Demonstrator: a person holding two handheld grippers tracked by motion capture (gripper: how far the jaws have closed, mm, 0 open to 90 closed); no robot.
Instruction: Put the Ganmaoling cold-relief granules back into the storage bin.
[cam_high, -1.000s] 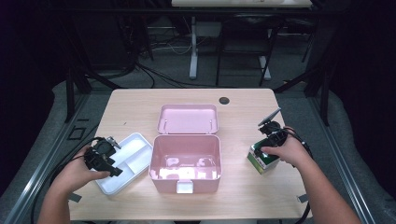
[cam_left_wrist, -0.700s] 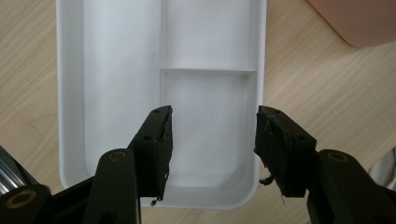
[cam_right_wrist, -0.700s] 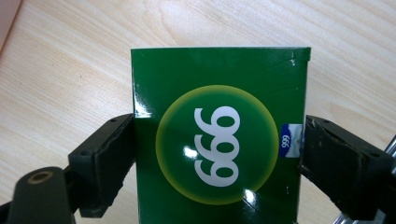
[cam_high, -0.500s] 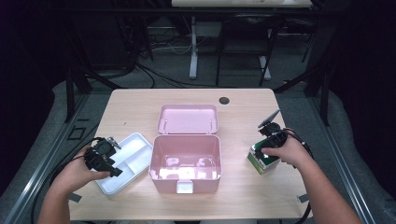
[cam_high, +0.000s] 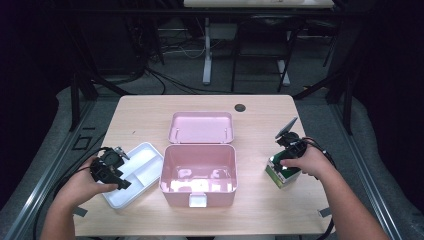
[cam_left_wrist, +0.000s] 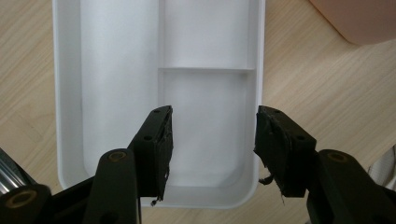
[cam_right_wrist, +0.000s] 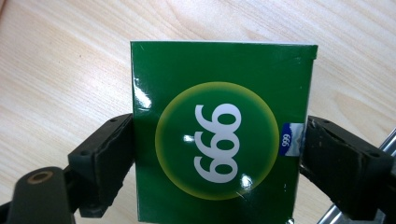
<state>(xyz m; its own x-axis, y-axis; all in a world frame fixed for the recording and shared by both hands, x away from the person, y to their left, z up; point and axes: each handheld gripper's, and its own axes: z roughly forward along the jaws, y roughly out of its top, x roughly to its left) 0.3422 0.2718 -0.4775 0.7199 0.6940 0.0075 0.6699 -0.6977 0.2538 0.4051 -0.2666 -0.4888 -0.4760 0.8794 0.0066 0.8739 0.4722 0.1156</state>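
The right gripper (cam_right_wrist: 217, 158) is clamping a glossy green cardboard box (cam_right_wrist: 219, 135) on the wooden table (cam_high: 150, 112), right of the open pink plastic case (cam_high: 198, 170). The left gripper (cam_left_wrist: 212, 149), jaws apart, is hovering over a white divided plastic tray (cam_left_wrist: 116, 70).

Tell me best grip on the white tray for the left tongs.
Take the white tray by its near right rim wall, from above: the left tongs, open, already straddle that thin upright wall at the small compartment. The flat base offers nothing to pinch.
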